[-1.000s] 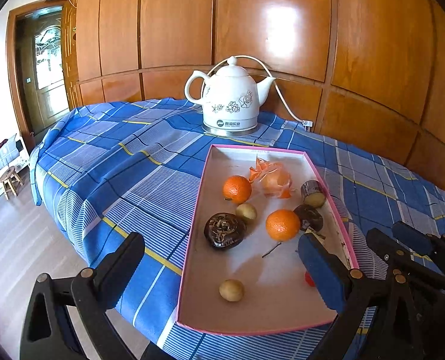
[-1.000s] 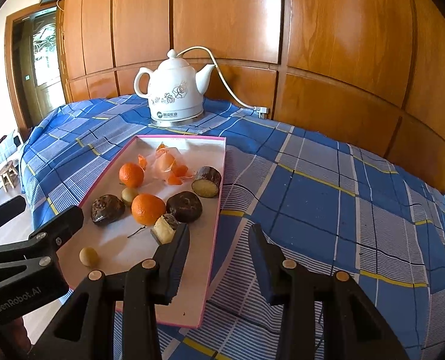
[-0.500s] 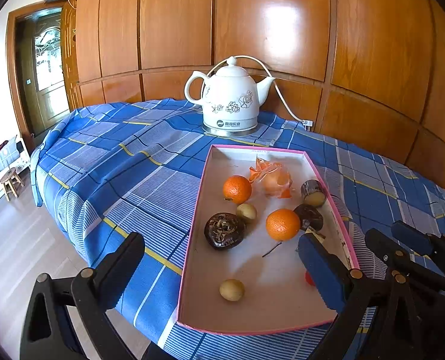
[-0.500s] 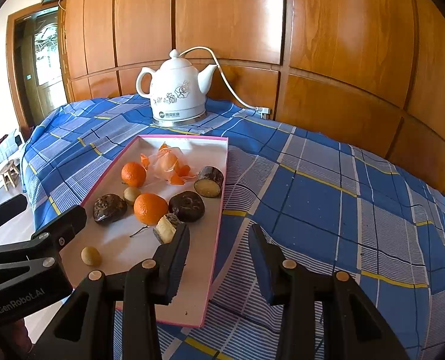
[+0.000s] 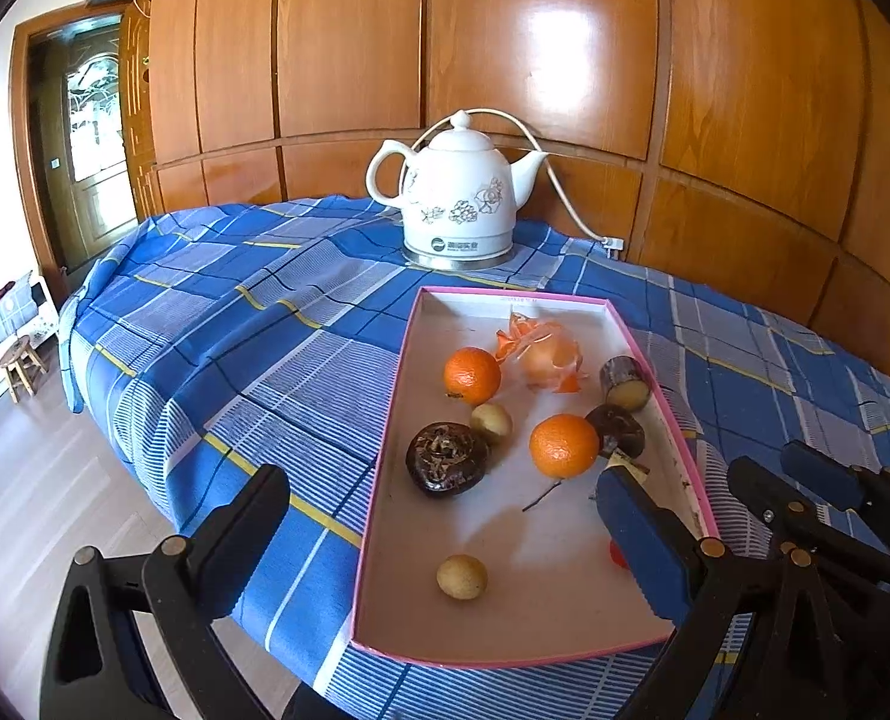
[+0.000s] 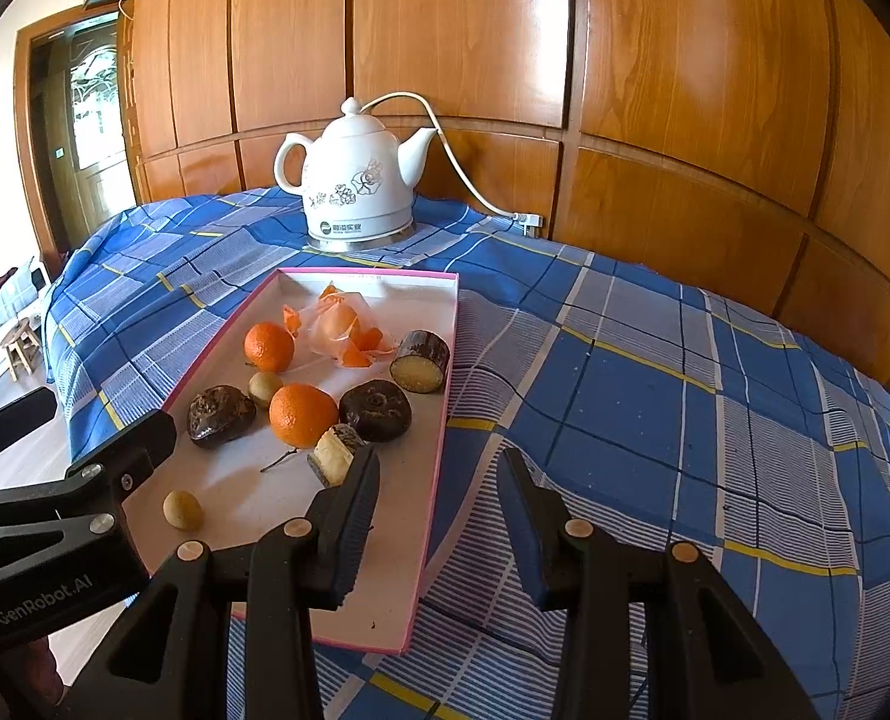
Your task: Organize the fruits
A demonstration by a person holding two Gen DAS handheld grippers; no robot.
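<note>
A pink-rimmed white tray (image 5: 565, 618) (image 6: 409, 540) lies on the blue checked cloth. In it are two oranges (image 5: 564, 445) (image 5: 472, 375), dark round fruits (image 5: 447, 459) (image 6: 376, 410), two small tan fruits (image 5: 461, 577) (image 5: 491, 422), a cut sugarcane piece (image 5: 626, 383) (image 6: 421, 361), a pale cut chunk (image 6: 332, 455) and a bag of orange peel (image 5: 544, 353). My left gripper (image 5: 439, 531) is open and empty, low over the tray's near end. My right gripper (image 6: 439, 519) is open and empty over the tray's right edge.
A white electric kettle (image 5: 458, 195) (image 6: 358, 183) with its cord stands behind the tray, against the wooden panel wall. The table edge drops off at the left to the floor, where a small stool (image 5: 20, 363) stands. Cloth stretches to the right of the tray.
Both grippers have eased slightly; the right wrist view has shifted a little so the tray sits marginally further right. Nothing in the tray has moved.
</note>
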